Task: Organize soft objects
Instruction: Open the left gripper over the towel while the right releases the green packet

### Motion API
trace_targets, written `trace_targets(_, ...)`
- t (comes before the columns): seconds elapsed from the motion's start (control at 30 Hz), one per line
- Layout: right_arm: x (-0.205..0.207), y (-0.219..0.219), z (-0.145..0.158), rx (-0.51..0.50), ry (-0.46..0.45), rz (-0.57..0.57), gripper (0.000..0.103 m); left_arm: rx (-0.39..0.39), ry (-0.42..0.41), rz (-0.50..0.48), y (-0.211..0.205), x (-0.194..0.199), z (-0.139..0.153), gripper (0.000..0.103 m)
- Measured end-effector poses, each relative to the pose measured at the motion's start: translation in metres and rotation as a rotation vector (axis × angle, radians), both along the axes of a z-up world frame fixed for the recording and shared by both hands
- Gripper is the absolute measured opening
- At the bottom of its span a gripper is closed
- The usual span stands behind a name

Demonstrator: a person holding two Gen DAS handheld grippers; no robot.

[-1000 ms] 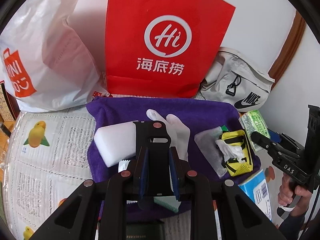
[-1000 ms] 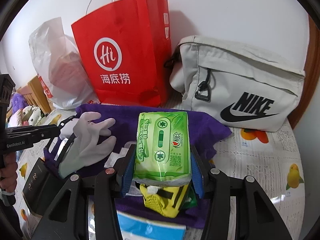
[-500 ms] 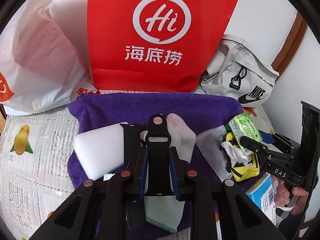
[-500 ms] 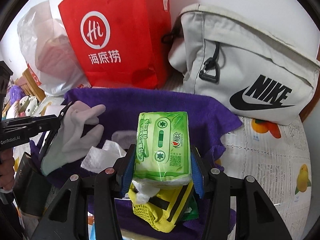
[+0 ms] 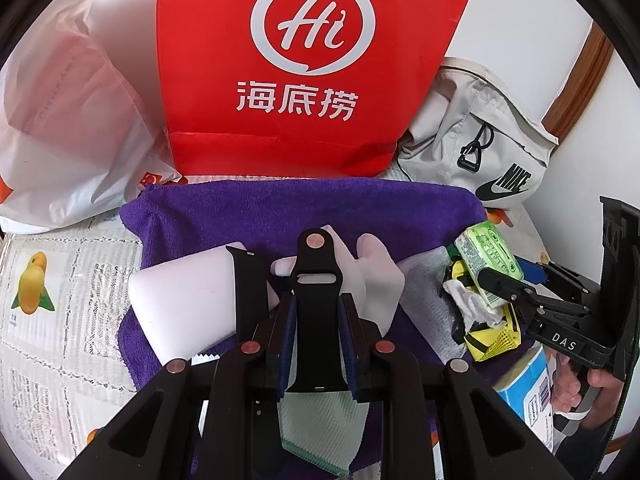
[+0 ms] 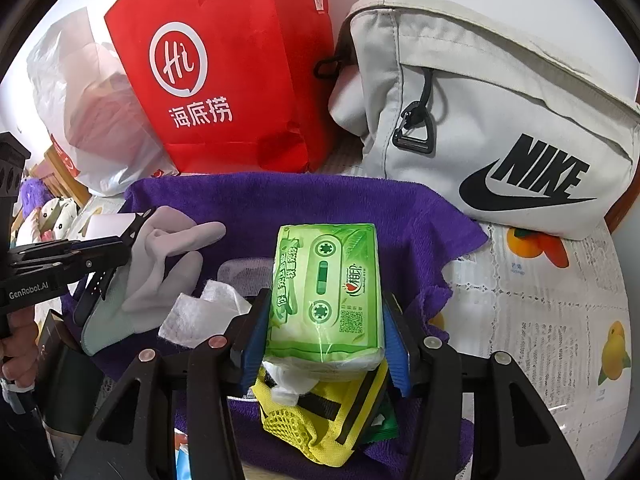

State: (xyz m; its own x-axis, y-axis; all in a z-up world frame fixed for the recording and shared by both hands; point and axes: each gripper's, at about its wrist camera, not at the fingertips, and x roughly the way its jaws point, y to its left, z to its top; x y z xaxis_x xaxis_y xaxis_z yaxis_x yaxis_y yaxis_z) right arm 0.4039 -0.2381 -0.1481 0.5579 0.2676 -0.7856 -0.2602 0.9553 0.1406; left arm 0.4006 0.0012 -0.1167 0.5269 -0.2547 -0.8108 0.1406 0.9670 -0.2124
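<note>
Grippers: two over purple towel (image 5: pixel 280 216). Left gripper (image 5: pixel 316 344) clamps one black strap (image 5: pixel 316 280); right gripper (image 6: pixel 324 344) clamps one green tissue pack (image 6: pixel 326 284).

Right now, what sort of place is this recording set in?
Most likely a home, at a table against a wall. The fruit-print table cover, a red shopping bag and a grey sling bag suggest a lived-in room rather than a lab.

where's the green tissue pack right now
The green tissue pack is clamped in the right tool, held over the purple towel just above a yellow mesh pouch.
</note>
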Motion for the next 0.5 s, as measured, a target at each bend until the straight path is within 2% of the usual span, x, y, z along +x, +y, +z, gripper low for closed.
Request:
trace_targets(0.2, 0.0003, 0.0005, 0.0, 0.0, -0.002, 0.003, 0.052, 0.004, 0.003, -0.007, -0.0022, 0.0007, -0.0015, 0.021)
trace_targets(0.37, -0.0006, 0.0021, 0.001, 0.002, -0.006, 0.012, 0.06, 0.002, 0.012, -0.003, -0.0022, 0.0016, -0.0021, 0.021)
trace_targets(0.47, -0.0029, 0.0035, 0.0038, -0.002, -0.021, 0.02, 0.063, 0.01, 0.01, 0.008, 0.0, 0.0011, 0.0008, 0.039)
trace_targets(0.5, -0.0039, 0.004, 0.005, -0.005, -0.028, 0.02, 0.065, 0.011, 0.005, 0.014, 0.0013, 0.0003, 0.0026, 0.041)
